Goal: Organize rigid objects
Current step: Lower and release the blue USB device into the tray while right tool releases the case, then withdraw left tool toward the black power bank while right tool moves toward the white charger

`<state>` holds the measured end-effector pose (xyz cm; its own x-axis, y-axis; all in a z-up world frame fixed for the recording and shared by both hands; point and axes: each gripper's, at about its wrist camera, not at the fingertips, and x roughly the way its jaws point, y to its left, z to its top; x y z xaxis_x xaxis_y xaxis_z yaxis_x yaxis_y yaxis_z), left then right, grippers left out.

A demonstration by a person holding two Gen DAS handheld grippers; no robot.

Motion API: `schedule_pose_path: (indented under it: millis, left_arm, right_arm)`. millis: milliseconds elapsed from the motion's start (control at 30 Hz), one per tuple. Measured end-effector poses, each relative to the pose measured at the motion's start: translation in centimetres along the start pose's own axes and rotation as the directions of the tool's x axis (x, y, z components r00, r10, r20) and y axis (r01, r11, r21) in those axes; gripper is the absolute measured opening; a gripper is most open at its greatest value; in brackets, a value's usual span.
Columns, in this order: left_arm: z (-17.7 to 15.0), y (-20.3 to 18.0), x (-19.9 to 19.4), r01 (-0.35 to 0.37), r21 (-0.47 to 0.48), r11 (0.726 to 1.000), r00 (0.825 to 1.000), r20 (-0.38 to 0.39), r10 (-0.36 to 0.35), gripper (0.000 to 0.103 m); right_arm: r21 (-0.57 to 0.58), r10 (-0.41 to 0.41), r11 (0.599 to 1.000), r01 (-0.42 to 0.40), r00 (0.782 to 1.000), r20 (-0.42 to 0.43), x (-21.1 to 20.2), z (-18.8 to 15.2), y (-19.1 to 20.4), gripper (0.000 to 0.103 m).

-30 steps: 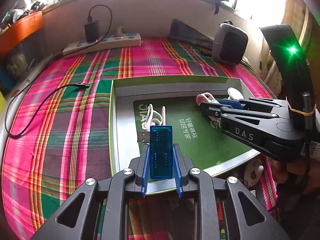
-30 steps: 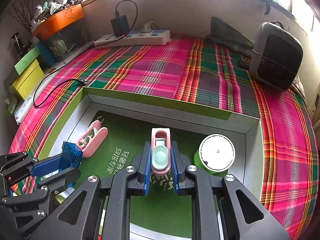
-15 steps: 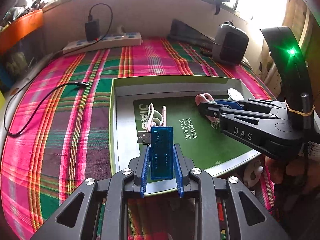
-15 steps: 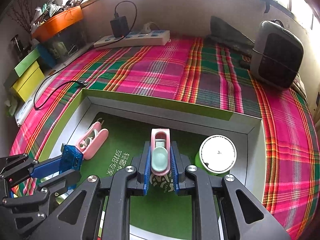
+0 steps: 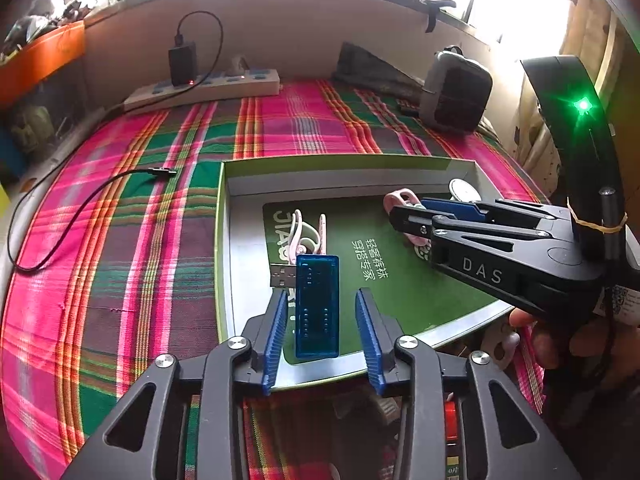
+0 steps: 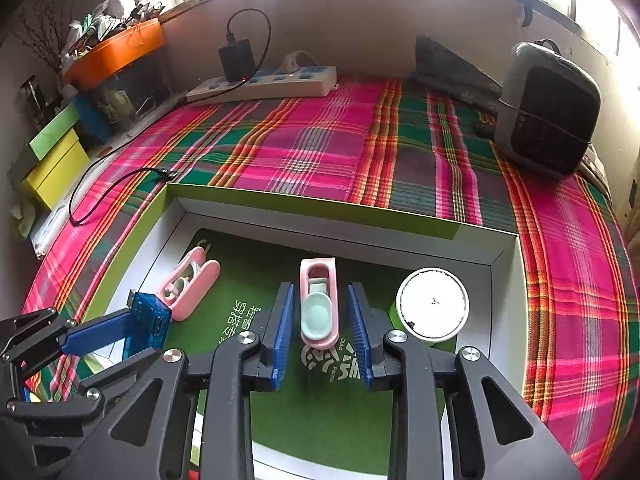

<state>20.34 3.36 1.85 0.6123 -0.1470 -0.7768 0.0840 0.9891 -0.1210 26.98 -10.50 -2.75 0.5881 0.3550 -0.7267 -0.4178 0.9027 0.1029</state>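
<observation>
A shallow green-rimmed box (image 5: 340, 160) (image 6: 304, 204) lies on the plaid cloth. Inside it, a blue see-through USB tester (image 5: 317, 304) (image 6: 146, 324) stands between the jaws of my left gripper (image 5: 321, 296) (image 6: 140, 340). Those jaws are opening, and a gap shows on each side of the tester. My right gripper (image 6: 320, 289) (image 5: 404, 210) is opening too. A pink clip with a mint insert (image 6: 318, 304) (image 5: 400, 196) lies on the green floor between its pads, and neither pad presses on it.
The box also holds a pink earphone case (image 6: 188, 284) (image 5: 306, 232) and a white-lidded round tub (image 6: 432, 304). Behind it are a power strip (image 6: 264, 84), a loose black cable (image 6: 120, 184) and a grey device (image 6: 548, 108). Coloured boxes (image 6: 56, 164) stand at the left.
Both pairs of jaws have spread apart, letting go of the blue USB tester and the pink clip. Neither hand has moved.
</observation>
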Motion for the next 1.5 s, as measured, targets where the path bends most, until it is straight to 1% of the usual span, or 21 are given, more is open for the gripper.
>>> schedule_pose_path:
  millis: [400,700,833,1167,1367,1500]
  left_arm:
    - [-0.6,-0.2,-2.2,0.008,-0.011,1.0,0.999,0.036,-0.008,0.038]
    - [-1.7,-0.4,-4.5,0.013,-0.019,1.0,0.998,0.061,-0.012,0.038]
    - [-2.5,-0.3,-5.5,0.018,-0.036,0.999,0.997,0.073,-0.015,0.038]
    - [-4.7,0.6,-7.6,0.03,-0.081,0.996,0.996,0.091,-0.022,0.038]
    - [-6.2,1.4,-7.9,0.041,-0.109,0.993,0.996,0.084,-0.032,0.038]
    - [-6.9,1.9,-7.9,0.05,-0.115,0.992,0.996,0.077,-0.042,0.038]
  right_arm:
    - [0.007,0.004,1.0,-0.004,0.999,0.039,-2.6,-0.9,0.7,0.029]
    - [0.053,-0.011,0.999,0.006,0.997,0.08,-5.7,-2.3,0.3,0.029]
    - [0.071,-0.022,0.997,0.015,0.994,0.104,-7.3,-3.4,0.4,0.029]
    - [0.101,-0.041,0.995,0.028,0.991,0.126,-10.3,-6.8,0.5,0.029]
    - [0.126,-0.02,0.992,0.004,0.992,0.124,-10.9,-9.1,0.7,0.029]
    - [0.135,-0.013,0.991,-0.001,0.994,0.106,-10.8,-10.5,1.1,0.029]
